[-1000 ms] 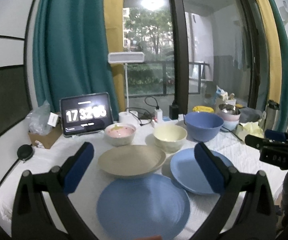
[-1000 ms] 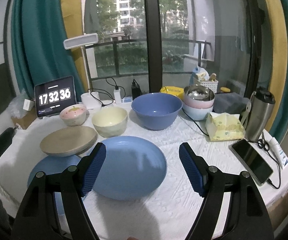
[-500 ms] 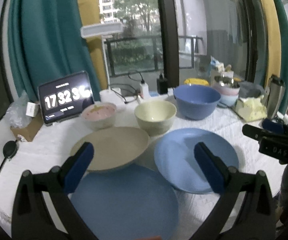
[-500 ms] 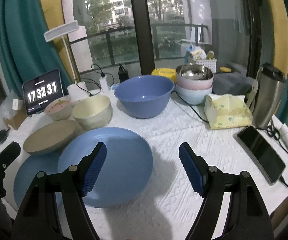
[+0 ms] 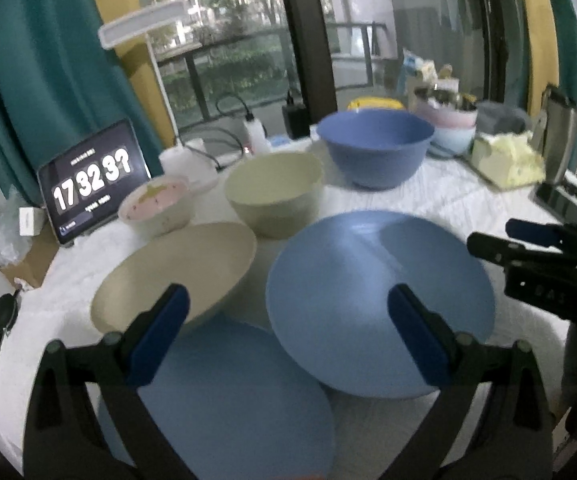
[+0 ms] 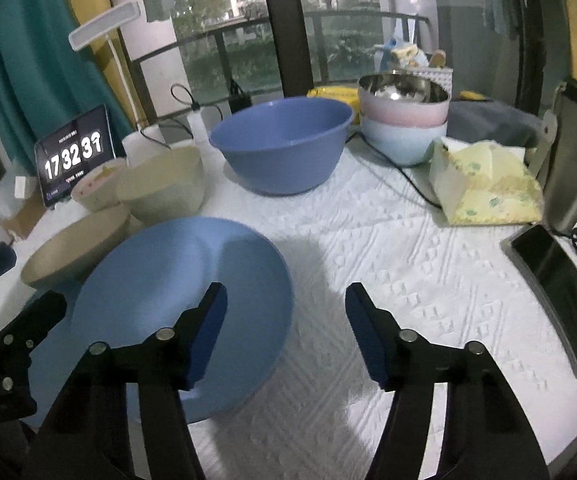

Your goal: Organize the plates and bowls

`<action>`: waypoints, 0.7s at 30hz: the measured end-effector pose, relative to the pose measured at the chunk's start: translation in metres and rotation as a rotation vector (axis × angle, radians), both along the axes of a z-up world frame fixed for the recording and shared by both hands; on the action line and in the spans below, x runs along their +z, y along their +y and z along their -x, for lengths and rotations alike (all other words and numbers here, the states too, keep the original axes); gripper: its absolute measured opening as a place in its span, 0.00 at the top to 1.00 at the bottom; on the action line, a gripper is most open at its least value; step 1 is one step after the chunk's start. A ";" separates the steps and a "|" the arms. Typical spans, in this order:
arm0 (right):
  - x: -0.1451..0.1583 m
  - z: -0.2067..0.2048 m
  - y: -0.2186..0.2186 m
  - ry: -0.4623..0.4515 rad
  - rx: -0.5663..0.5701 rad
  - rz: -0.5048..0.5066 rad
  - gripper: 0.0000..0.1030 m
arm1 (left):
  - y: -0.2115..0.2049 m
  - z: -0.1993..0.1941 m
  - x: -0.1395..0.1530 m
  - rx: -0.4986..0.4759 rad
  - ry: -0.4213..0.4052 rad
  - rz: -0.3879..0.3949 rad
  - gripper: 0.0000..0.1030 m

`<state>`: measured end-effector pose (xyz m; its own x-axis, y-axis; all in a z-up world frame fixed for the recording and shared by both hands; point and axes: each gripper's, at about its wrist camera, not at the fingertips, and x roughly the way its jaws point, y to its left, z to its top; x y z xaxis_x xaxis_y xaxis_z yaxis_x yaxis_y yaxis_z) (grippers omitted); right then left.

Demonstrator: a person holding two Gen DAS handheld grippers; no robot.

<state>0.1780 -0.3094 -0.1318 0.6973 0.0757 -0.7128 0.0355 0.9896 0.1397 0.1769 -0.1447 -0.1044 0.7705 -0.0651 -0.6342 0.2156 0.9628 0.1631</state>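
Fingers narrowing as both grippers drop toward the blue plates

Fingers of the right gripper (image 6: 286,330) have just been closing a little but stay fairly wide, with nothing pressed between them; the left one hangs over the right rim of the tilted round blue plastic plate (image 6: 180,304), the right one over bare white textured cloth on the desk (image 6: 428,280). The left gripper (image 5: 284,336) has also been closing slightly and is likewise well apart and empty, framing the gap where that same plate (image 5: 368,292) meets a second flat blue plate (image 5: 224,400) lying nearest the camera. Compared with a second ago both views sit lower and closer to the plates, so I judge the first pick-up is being lined up, probably to stack the two blue plates

Just beyond, a shallow beige dish (image 5: 176,276) overlaps the near plate's far edge and may hinder lifting it. Behind stand a cream bowl (image 5: 274,196), a small pink-lined speckled bowl (image 5: 156,204) and a large blue bowl (image 5: 374,146), none yet nested. At the desk's far right are stacked pastel bowls with a steel one on top (image 6: 402,120), a yellow tissue pack (image 6: 484,188), a dark phone (image 6: 556,280) and a steel flask (image 6: 576,168); a tablet showing a clock (image 5: 92,184) stands at left. Cables trail near the bowls
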 end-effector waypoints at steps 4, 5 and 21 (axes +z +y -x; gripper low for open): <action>-0.008 -0.005 -0.002 0.021 0.012 -0.012 0.38 | -0.005 -0.011 -0.011 0.001 0.053 -0.007 0.17; -0.010 -0.006 -0.002 0.025 0.018 -0.015 0.39 | -0.006 -0.013 -0.013 0.002 0.063 -0.009 0.19; -0.033 -0.026 0.003 0.111 0.066 -0.042 0.74 | -0.010 -0.043 -0.047 0.027 0.236 -0.017 0.51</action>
